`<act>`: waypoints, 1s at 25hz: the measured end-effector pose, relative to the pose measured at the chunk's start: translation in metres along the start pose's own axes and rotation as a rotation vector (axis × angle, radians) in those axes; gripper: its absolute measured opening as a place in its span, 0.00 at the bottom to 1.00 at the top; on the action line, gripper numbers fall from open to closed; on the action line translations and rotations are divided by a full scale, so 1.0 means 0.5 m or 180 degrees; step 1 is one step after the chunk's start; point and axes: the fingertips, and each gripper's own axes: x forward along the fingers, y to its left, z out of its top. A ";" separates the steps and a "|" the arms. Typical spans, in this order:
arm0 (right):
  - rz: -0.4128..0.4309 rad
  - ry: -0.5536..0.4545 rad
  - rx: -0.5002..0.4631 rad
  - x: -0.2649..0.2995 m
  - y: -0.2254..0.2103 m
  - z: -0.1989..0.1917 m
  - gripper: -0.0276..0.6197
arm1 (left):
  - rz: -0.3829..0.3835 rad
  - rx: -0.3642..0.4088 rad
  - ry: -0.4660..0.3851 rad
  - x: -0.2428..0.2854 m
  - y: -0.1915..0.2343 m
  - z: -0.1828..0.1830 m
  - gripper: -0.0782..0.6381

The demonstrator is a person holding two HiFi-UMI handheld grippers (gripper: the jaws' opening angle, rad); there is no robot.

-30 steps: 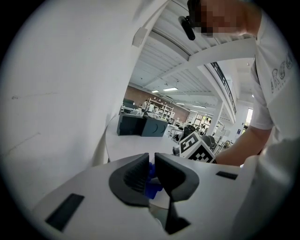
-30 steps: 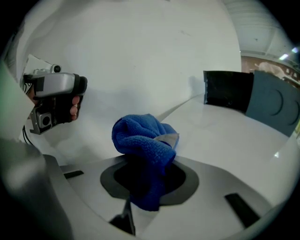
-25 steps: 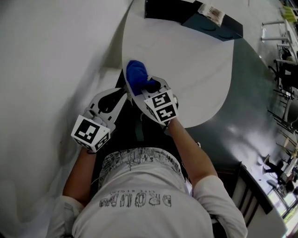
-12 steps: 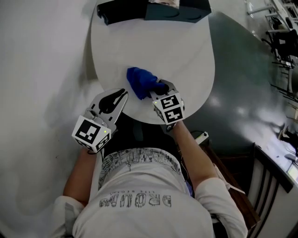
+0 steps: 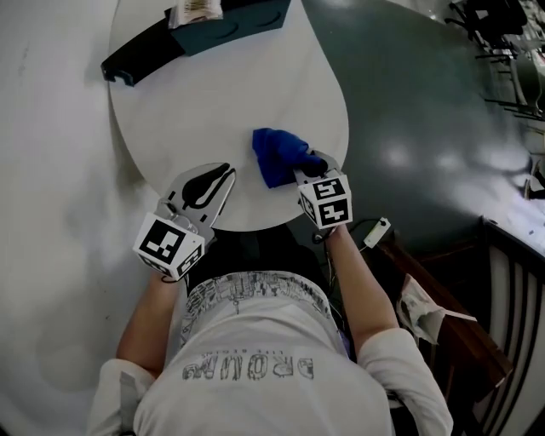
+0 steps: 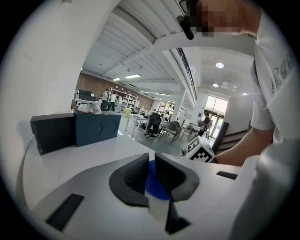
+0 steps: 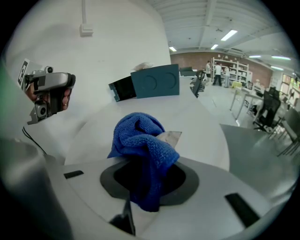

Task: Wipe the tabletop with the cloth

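Note:
A round white table [image 5: 213,94] lies in front of me. A crumpled blue cloth [image 5: 277,155] rests on its near right part, and my right gripper [image 5: 308,167] is shut on it. In the right gripper view the cloth [image 7: 140,136] bulges out of the right gripper [image 7: 148,161] and hides the pads. My left gripper [image 5: 226,172] hovers over the table's near edge, left of the cloth and apart from it. Its jaws stand close together with nothing between them, and the left gripper [image 6: 151,161] shows only a sliver of blue behind the narrow gap.
A black box [image 5: 136,55] and a teal box [image 5: 238,21] with a packet [image 5: 194,10] on top sit at the table's far edge. A white wall runs along the left. Dark floor [image 5: 409,128] lies to the right, with a dark chair [image 5: 477,324] near my right elbow.
The right gripper has dragged the cloth from the table's left edge across the near part toward the right. The left gripper stays by the near edge.

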 end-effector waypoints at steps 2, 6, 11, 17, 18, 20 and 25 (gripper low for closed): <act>-0.0124 -0.0006 0.0106 -0.021 -0.040 -0.018 0.20 | -0.0087 0.0039 0.0017 0.022 -0.016 0.005 0.18; -0.0331 -0.0011 0.0258 -0.058 -0.107 -0.049 0.20 | -0.0225 0.0100 0.0044 0.055 -0.045 0.013 0.18; -0.0483 -0.0024 0.0382 -0.089 -0.151 -0.073 0.20 | -0.0325 0.0158 0.0099 0.078 -0.072 0.020 0.19; -0.0498 -0.0038 0.0417 -0.091 -0.154 -0.077 0.20 | -0.0339 0.0188 0.0116 0.080 -0.078 0.021 0.18; -0.0496 -0.0041 0.0428 -0.092 -0.154 -0.077 0.20 | -0.0335 0.0190 0.0108 0.079 -0.078 0.022 0.18; -0.0488 -0.0063 0.0448 -0.096 -0.155 -0.073 0.20 | -0.0319 0.0201 0.0092 0.075 -0.078 0.026 0.19; -0.0463 -0.0181 0.0438 -0.118 -0.149 -0.044 0.20 | -0.0250 0.0243 0.0031 0.057 -0.073 0.041 0.18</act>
